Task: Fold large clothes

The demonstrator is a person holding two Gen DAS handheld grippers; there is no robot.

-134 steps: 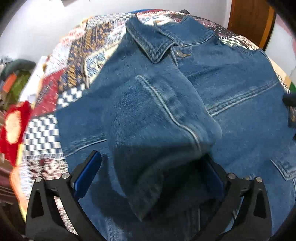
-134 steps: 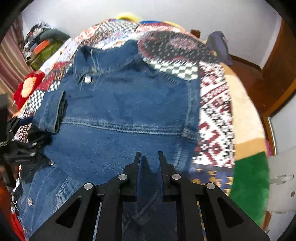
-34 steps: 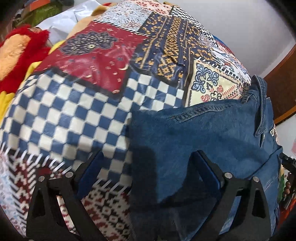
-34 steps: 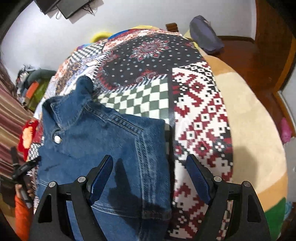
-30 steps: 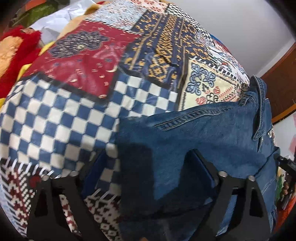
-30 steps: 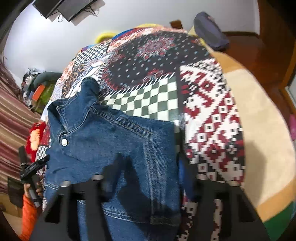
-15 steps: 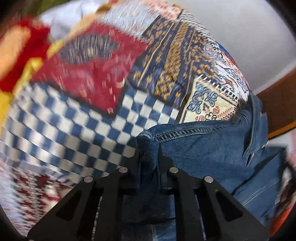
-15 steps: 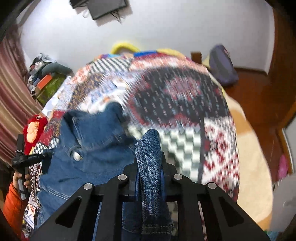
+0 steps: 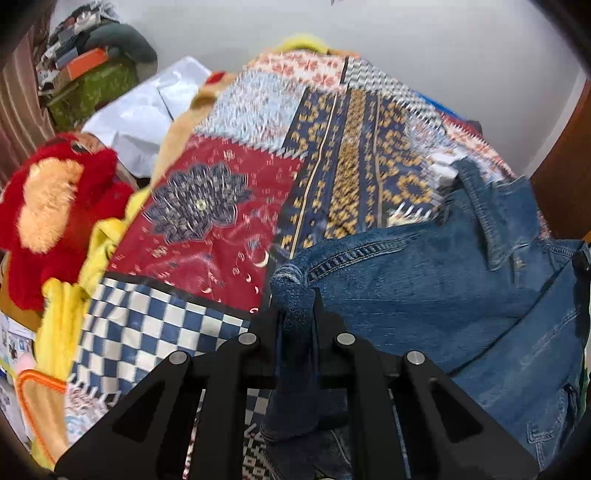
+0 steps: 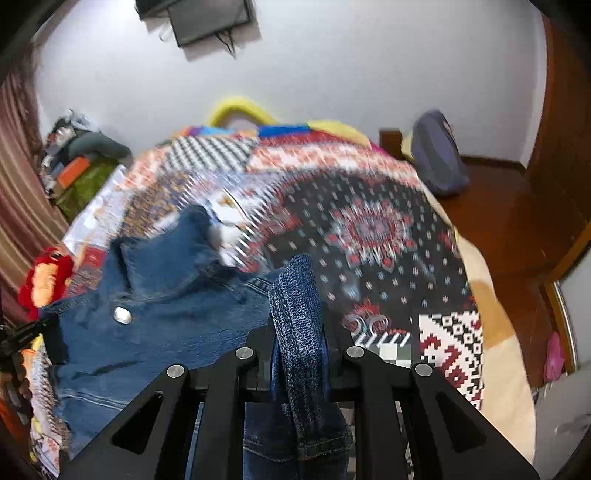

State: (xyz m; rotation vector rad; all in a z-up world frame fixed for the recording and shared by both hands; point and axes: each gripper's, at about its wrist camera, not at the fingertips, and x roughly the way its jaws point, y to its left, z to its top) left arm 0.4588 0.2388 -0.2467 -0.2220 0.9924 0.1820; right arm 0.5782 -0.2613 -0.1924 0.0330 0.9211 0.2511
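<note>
The left gripper (image 9: 297, 314) is clamped on a bunched fold of the one denim jacket (image 9: 424, 288), and the right gripper (image 10: 299, 332) is clamped on another fold of it. The jacket lies partly lifted on a bed with one patchwork quilt (image 9: 221, 206). To the left sits one red plush toy (image 9: 48, 214). Far behind are a white wall (image 10: 332, 66), one dark screen (image 10: 207, 18) and one grey bag (image 10: 437, 162).

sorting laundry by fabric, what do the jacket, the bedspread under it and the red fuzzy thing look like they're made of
Jacket: blue denim, going by the twill weave, contrast stitching and metal snap.
Bedspread: seemingly a thin printed woven cloth with patchwork patterns; slightly glossy.
Red fuzzy thing: plush or fleece with a long fluffy pile, probably synthetic.
</note>
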